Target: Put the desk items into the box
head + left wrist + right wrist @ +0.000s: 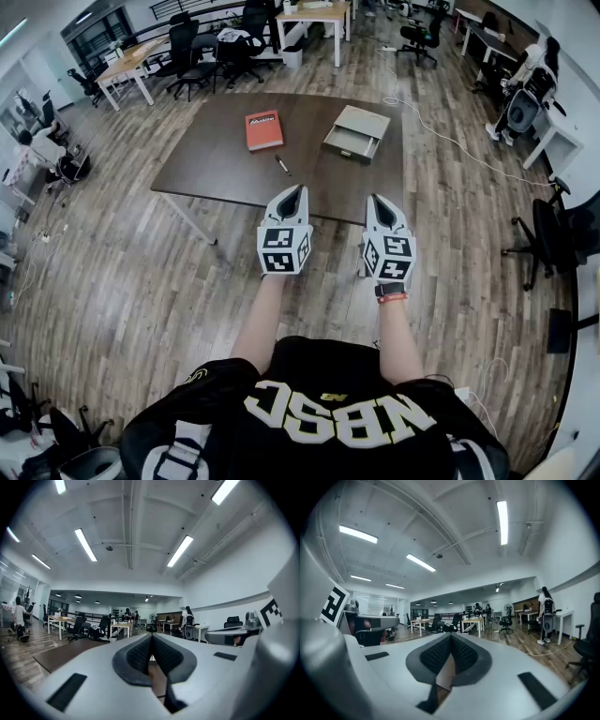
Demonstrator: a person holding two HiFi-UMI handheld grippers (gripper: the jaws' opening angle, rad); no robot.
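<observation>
Person's black jersey point(319, 412) fills the near edge, with both forearms extended forward. The left gripper point(292, 193) and right gripper point(377, 201) are held side by side, level, just short of the counter point(216, 159). Each has its jaws together and nothing between them. This is judged a ready stance, with no item yet taken. On the counter, a pen point(282, 165) lies nearest. Beyond it are a red book point(263, 129) and, to its right, the grey box point(356, 133), all apart from each other. Items lie near the box, so carries should be short.
</observation>
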